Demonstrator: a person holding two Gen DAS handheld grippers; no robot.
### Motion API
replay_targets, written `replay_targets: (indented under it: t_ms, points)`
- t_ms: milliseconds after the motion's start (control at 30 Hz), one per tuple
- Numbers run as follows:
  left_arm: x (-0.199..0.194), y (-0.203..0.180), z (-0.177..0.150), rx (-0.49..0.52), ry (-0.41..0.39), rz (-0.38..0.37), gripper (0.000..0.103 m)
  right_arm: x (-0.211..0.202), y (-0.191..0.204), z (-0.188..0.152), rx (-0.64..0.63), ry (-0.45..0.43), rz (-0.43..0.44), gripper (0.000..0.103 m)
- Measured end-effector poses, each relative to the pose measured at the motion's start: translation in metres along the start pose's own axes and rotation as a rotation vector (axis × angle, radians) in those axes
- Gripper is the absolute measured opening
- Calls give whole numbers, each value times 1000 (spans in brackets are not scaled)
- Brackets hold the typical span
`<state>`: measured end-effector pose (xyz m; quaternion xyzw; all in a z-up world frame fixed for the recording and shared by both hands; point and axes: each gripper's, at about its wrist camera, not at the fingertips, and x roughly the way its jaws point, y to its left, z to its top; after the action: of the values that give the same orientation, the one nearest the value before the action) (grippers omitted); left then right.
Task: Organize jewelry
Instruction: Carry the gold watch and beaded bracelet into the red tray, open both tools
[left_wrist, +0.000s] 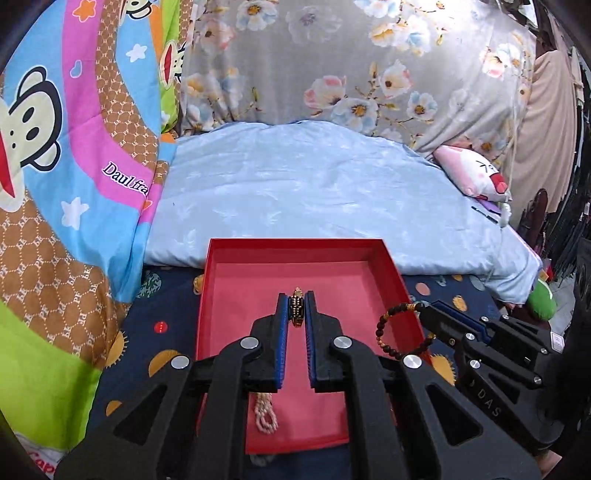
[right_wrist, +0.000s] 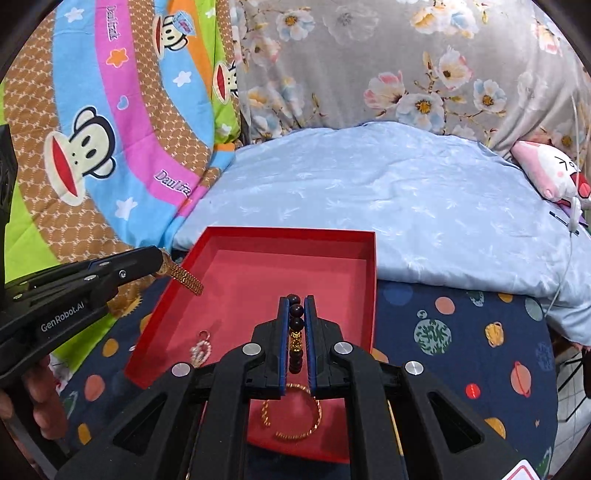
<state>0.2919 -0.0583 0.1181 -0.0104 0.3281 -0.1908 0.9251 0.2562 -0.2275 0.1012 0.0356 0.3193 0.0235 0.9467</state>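
A shallow red box lies on the navy planet-print sheet. My left gripper is shut on a gold mesh bracelet and hangs over the box's middle. In the right wrist view the same bracelet dangles from the left gripper above the red box's left wall. My right gripper is shut on a dark bead bracelet with a gold charm. From the left wrist view its loop hangs by the box's right wall under the right gripper. A pearl piece and a gold bangle lie inside the box.
A light blue pillow lies just behind the box. A cartoon monkey quilt rises on the left and a grey floral pillow at the back. A pink plush toy sits at the right. A hand grips the left tool's handle.
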Motion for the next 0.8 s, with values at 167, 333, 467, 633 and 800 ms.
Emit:
replay_targets:
  t_ms: [167, 333, 467, 633, 800]
  points:
    - [34, 9, -1, 3, 36, 28, 8, 38, -1, 0, -10, 47, -13, 8]
    - [61, 17, -6, -8, 69, 49, 8, 65, -4, -6, -9, 88, -29, 8]
    - [76, 22, -9, -23, 75, 88, 9, 73, -10, -11, -6, 90, -69, 12]
    - [63, 39, -11, -107, 18, 171, 38, 53, -21, -13, 36, 42, -92, 24]
    - [27, 44, -20, -105, -20, 180, 40, 12, -17, -24, 34, 4, -72, 24]
